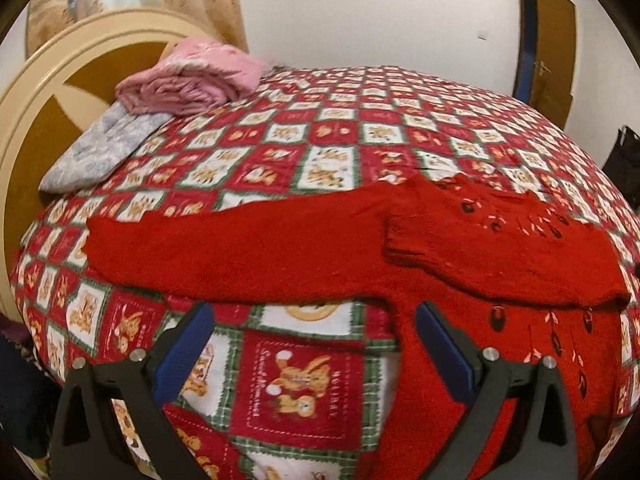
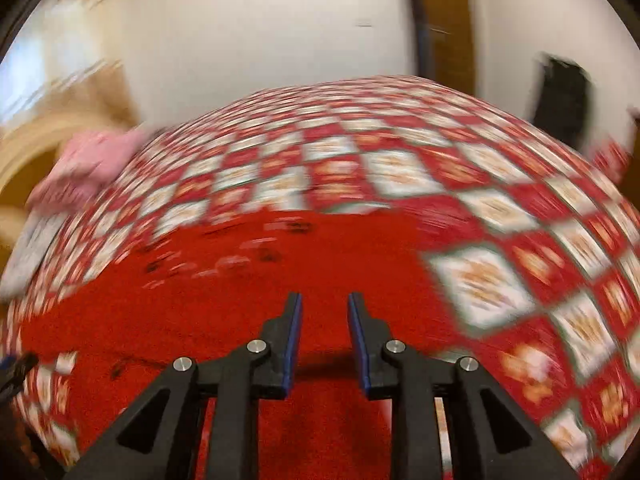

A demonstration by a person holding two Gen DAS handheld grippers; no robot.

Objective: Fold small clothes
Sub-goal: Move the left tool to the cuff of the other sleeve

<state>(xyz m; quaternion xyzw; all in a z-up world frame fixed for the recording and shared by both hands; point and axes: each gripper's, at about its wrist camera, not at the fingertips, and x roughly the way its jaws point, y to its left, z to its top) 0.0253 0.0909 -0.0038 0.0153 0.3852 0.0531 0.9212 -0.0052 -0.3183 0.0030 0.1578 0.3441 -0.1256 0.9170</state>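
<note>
your left tongs [image 1: 314,322] stand wide apart and empty above the bed [image 1: 312,136], their right finger [image 1: 444,344] over the red sweater [image 1: 280,248], which lies flat with a sleeve folded across it at 3 o'clock. your right tongs [image 2: 323,316] are parted narrowly, nothing between them, over the sweater in a blurred view. pink folded cloth [image 1: 192,80] sits at 11 o'clock.

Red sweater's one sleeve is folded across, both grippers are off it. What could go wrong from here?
1. The red knitted sweater nearly matches the red checked bedspread, so its edges are easy to misjudge and the fingers may pinch the bedspread too.
2. The right gripper is only slightly open and its view is motion-blurred; a grab now may miss.
3. The left gripper, open at the hem, could drag the folded sleeve loose.
</note>
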